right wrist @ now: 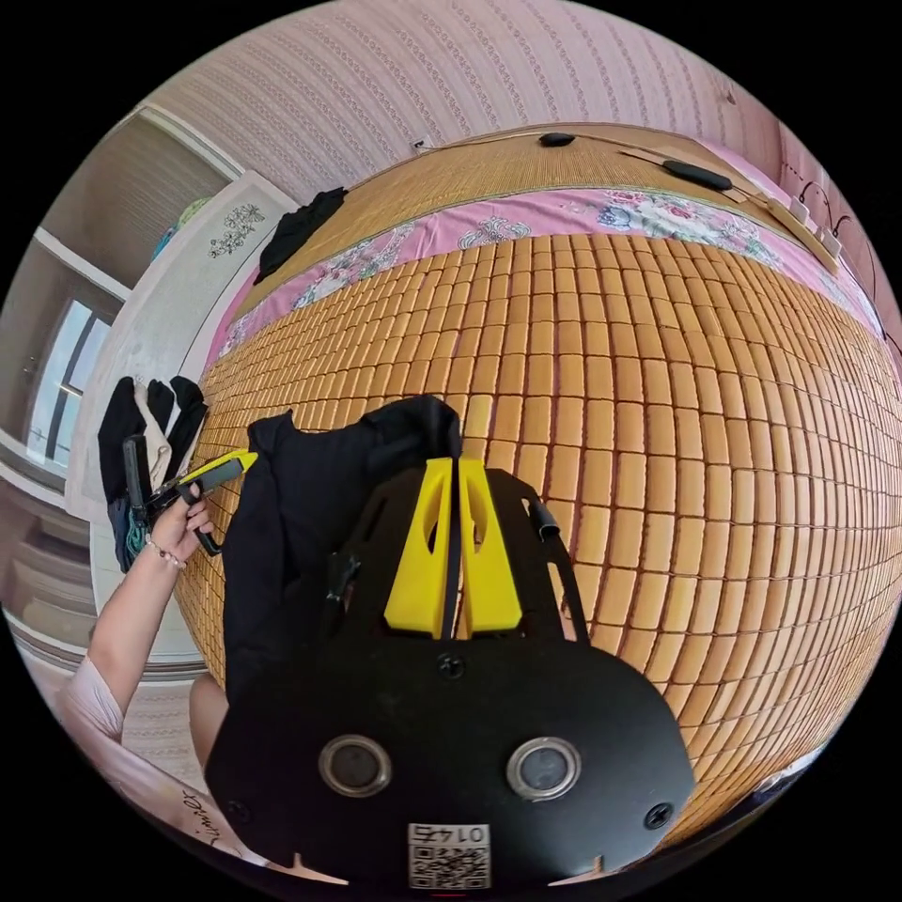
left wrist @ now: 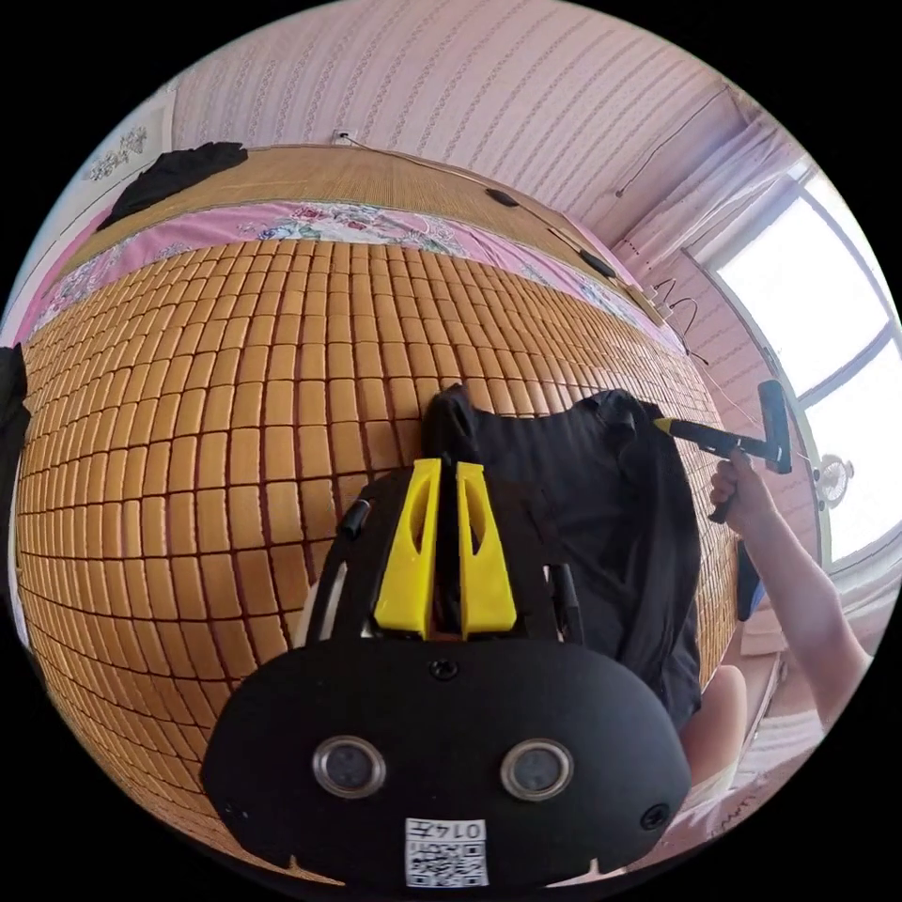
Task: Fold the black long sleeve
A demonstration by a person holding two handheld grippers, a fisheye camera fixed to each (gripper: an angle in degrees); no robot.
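The black long sleeve (left wrist: 583, 489) hangs spread between both grippers over the near edge of the bed. In the left gripper view my left gripper (left wrist: 449, 462) has its yellow jaws shut on one bunched top corner of the fabric. My right gripper (left wrist: 662, 425), held by a hand, pinches the other corner at the right. In the right gripper view my right gripper (right wrist: 455, 460) is shut on a raised fold of the black long sleeve (right wrist: 301, 507), and the left gripper (right wrist: 242, 459) grips the cloth's far corner. The garment's lower part drops out of sight behind the gripper bodies.
A bamboo tile mat (left wrist: 235, 423) covers the bed, with a pink floral sheet (left wrist: 310, 221) and a woven mat behind it. A black cloth (right wrist: 301, 225) lies at the far corner. A bright window (left wrist: 817, 310) and dark clothes hanging on a door (right wrist: 141, 423) flank the bed.
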